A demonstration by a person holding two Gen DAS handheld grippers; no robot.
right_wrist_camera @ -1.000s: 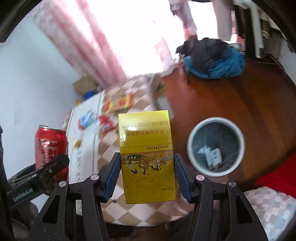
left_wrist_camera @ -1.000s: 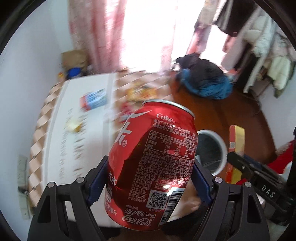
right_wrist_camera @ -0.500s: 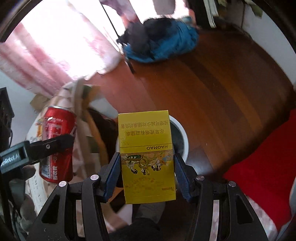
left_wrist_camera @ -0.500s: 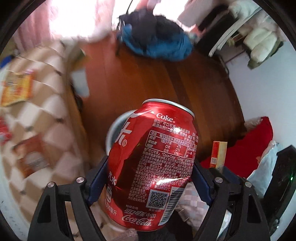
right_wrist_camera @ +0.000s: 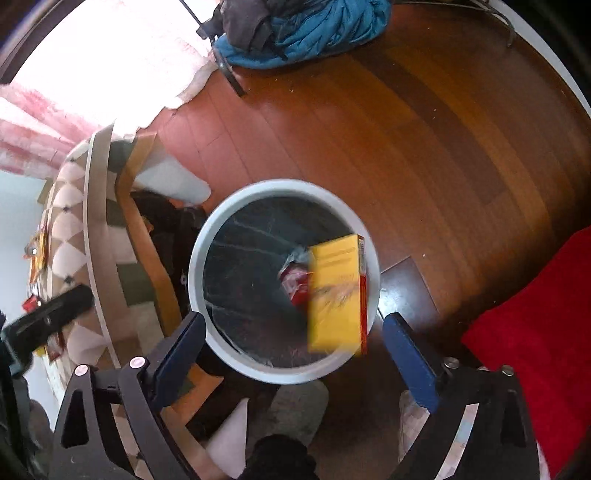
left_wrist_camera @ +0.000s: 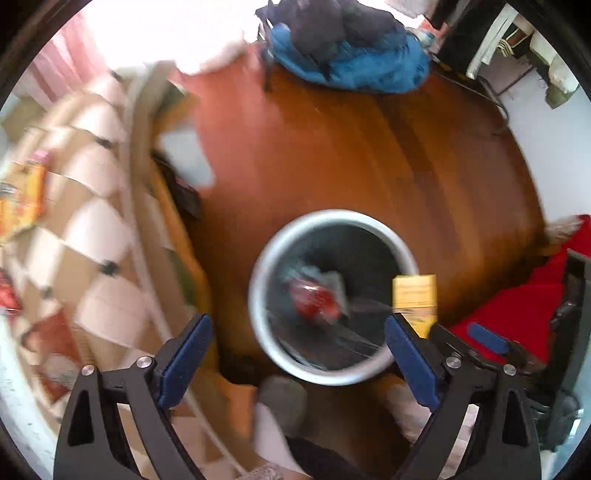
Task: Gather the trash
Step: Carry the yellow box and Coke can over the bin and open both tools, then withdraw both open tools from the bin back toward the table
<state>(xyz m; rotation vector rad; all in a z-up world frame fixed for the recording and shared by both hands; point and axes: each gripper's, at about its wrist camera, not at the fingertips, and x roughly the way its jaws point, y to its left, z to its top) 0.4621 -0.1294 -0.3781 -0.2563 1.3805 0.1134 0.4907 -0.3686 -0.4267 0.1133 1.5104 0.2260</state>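
A round bin with a white rim (left_wrist_camera: 258,280) (right_wrist_camera: 195,258) and a dark liner stands on the wooden floor right below both grippers. The red cola can (left_wrist_camera: 314,302) (right_wrist_camera: 293,284) lies inside it, blurred. My left gripper (left_wrist_camera: 295,325) is open above the bin with nothing between its blue pads. My right gripper (right_wrist_camera: 293,319) is also open. The yellow box (right_wrist_camera: 336,295) (left_wrist_camera: 413,295) is free of its jaws, tilted and motion-blurred over the right side of the bin's mouth. In the right wrist view, the left gripper's black body (right_wrist_camera: 48,317) shows at the left.
A table with a checkered cloth (left_wrist_camera: 92,236) and wrappers (left_wrist_camera: 22,203) lies to the left. A blue jacket (right_wrist_camera: 314,26) is heaped at the far side of the floor. Red fabric (right_wrist_camera: 535,332) is at the right. A person's feet (right_wrist_camera: 295,410) stand by the bin.
Both grippers swung from the table to above the bin and opened. The can dropped into the bin. The yellow box has left the right jaws and is falling.
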